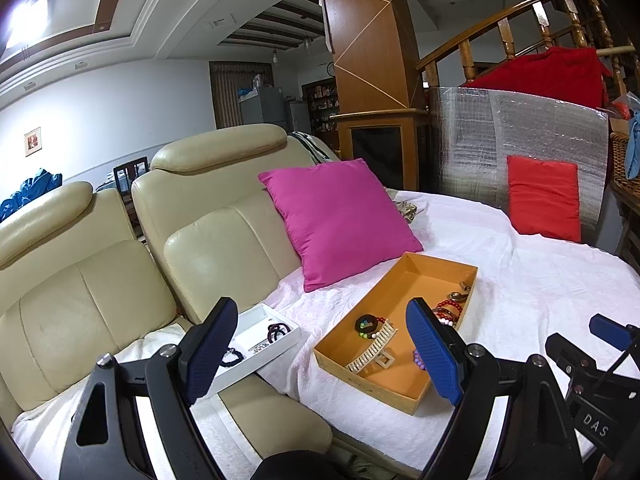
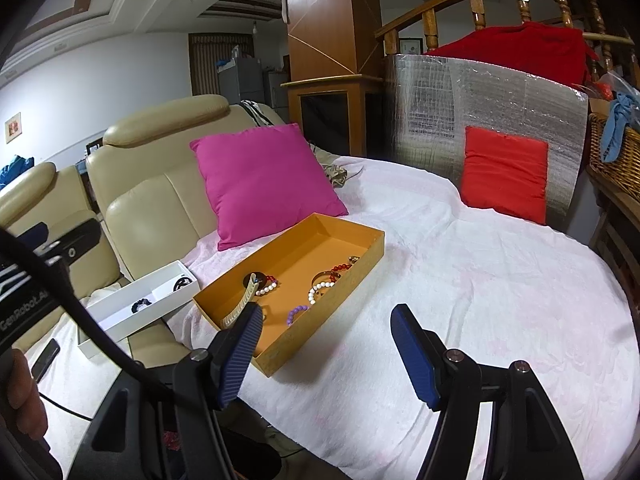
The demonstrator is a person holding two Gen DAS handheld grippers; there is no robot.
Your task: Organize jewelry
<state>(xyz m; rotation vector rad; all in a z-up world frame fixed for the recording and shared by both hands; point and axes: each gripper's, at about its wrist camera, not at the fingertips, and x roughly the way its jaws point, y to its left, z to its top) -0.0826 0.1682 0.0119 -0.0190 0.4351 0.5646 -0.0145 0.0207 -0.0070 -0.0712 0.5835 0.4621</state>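
An orange box [image 1: 404, 280] [image 2: 320, 236] lies on a white blanket and holds a cream hair claw [image 1: 372, 346] [image 2: 242, 304], red beads [image 1: 448, 308] [image 2: 340, 269], white beads [image 2: 320, 290], purple beads [image 2: 298, 312] and a dark bracelet [image 1: 366, 322]. A white tray [image 1: 256, 344] [image 2: 132, 300] to its left holds black hair ties [image 1: 278, 330] and a dark bead bracelet [image 1: 232, 356]. My left gripper [image 1: 324, 354] is open and empty, held above the near ends of tray and box. My right gripper [image 2: 326, 354] is open and empty, near the box's front corner.
A pink cushion [image 1: 340, 220] [image 2: 264, 180] leans on the cream leather sofa [image 1: 208, 216] behind the box. A red cushion [image 1: 544, 200] [image 2: 504, 172] leans on a silver foil panel [image 2: 480, 96]. A wicker basket [image 2: 616, 156] stands at right. A phone [image 2: 46, 358] lies at left.
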